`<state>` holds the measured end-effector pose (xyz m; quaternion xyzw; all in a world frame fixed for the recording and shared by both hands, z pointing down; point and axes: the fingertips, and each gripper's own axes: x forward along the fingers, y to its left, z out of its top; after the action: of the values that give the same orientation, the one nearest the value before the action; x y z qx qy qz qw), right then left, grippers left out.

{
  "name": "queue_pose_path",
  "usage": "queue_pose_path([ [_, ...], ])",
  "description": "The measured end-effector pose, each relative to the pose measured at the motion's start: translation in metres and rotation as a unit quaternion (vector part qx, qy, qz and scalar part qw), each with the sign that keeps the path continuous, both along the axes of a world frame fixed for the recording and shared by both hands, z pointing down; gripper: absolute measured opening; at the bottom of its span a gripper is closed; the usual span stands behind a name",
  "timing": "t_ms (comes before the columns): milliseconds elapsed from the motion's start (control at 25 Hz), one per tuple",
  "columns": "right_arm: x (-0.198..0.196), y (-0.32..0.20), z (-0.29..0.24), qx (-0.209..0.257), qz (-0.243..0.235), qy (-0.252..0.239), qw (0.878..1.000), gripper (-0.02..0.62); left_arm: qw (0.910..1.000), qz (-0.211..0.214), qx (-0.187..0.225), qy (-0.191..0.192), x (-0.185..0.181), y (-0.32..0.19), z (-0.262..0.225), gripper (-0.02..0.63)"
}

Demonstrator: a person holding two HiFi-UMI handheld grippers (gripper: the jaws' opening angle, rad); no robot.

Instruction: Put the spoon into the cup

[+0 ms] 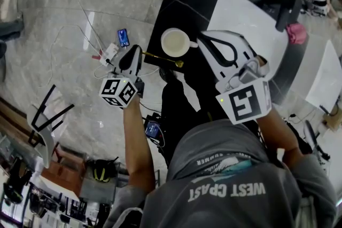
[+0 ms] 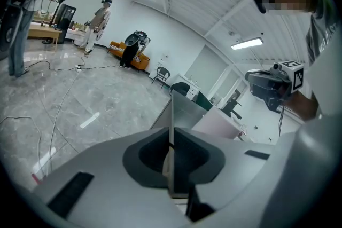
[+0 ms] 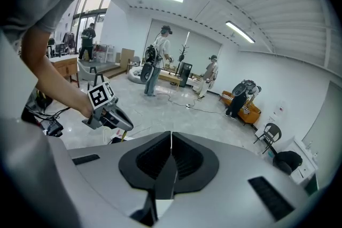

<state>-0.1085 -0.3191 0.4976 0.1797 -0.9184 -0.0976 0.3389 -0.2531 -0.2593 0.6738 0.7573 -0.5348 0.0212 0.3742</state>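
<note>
— Now, whereabouts of the spoon point(image 1: 163, 60)?
— Just at 6 o'clock of the cup point(image 1: 173, 42), pinched by the handle in the left gripper point(image 1: 140, 54).
— Pointing which way?
— Stretched 9 to 3 o'clock, bowl end toward 3.
— And the right gripper point(image 1: 201, 37)?
— Closed on nothing, at the cup's 3 o'clock.

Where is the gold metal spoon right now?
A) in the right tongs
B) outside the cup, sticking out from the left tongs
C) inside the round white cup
B: the gold metal spoon juts from the left tongs beside the round white cup, whose inside looks empty.
</note>
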Motion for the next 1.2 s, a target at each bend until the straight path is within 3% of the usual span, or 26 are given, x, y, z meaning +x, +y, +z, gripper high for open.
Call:
queue_pose_path([
  [760,0.012,0.007,-0.040,0.024,0.013,-0.031,0.999,0.032,0.9978,0.032,0.058,0.010,0.037,-0.007,-0.078,0.005],
  [1200,0.020,0.014,-0.061,0.036,0.027,-0.048,0.998,0.032,0.9928,0.073,0.093,-0.013,0.071,-0.007,-0.111,0.000],
])
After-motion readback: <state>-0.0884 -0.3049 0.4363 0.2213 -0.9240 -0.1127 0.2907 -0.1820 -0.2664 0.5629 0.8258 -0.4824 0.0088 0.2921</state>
